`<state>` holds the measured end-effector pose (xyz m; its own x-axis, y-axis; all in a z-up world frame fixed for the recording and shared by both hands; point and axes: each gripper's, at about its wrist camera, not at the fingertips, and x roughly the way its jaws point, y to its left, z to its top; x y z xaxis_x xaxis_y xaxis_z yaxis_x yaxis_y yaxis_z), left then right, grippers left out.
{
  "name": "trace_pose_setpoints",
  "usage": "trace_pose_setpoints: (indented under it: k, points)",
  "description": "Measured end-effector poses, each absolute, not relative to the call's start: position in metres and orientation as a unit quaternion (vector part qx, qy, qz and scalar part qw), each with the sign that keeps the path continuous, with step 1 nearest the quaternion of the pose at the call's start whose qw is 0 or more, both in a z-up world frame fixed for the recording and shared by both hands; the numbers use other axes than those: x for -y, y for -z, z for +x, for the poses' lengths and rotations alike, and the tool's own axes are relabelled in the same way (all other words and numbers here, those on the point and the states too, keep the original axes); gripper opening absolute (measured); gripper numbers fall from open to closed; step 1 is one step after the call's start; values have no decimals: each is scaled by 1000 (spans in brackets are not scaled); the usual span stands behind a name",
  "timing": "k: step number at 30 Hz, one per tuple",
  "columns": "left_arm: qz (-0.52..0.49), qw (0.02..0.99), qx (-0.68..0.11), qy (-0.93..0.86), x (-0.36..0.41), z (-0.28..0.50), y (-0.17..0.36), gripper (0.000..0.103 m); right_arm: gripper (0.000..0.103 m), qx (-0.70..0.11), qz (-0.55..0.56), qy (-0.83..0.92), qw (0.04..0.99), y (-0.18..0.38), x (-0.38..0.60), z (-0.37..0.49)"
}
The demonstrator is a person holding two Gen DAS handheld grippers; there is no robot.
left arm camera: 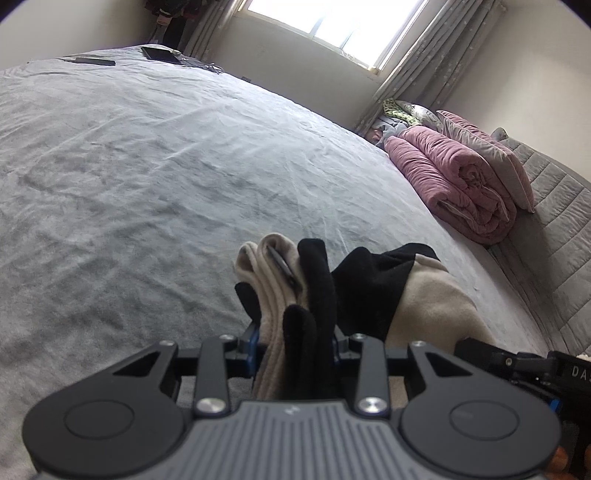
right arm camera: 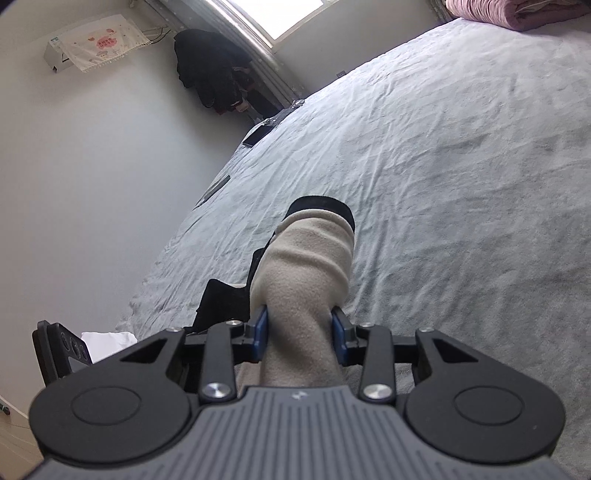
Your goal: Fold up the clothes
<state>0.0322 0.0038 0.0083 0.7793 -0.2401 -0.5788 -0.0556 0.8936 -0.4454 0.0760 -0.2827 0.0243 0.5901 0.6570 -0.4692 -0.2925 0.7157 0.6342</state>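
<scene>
Garment (left arm camera: 424, 295): beige and black fleece, one piece, bunched and held up off the grey bed (left arm camera: 147, 166).

Left tongs (left arm camera: 295, 347): closed on a thick wad of beige and black folds. The wad runs lengthwise away from the camera, its rounded ends pointing up the bed toward the window (left arm camera: 332, 22). Both pads are almost wholly buried in cloth; only slivers of blue show. From this grip the fabric spreads rightward, black first, then beige, toward a black tool at the right edge, cut off by the frame.

Right tongs (right arm camera: 301, 332): closed on a beige roll of the same garment, blue pads (right arm camera: 260, 332) pressing it on both sides. The roll's long axis follows the fingers, its far end capped by a black band. Black cloth hangs to its left, its extent hidden behind the roll.

The garment's overall shape, sleeves and collar cannot be made out.

Also on the bed: pink quilt (left arm camera: 450, 177), rolled, at the right, by the headboard.
</scene>
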Motion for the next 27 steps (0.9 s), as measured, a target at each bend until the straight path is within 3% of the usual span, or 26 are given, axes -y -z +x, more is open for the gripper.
trace_pose_setpoints:
  k: [15,27]
  points:
    - [-250,911,-324,50,14,11,-12,34,38,-348,214,-292,865,-40,296,58]
    - [-231,909,-337,76,89,17,-18,34,38,-345,202,-270,876,-51,364,44]
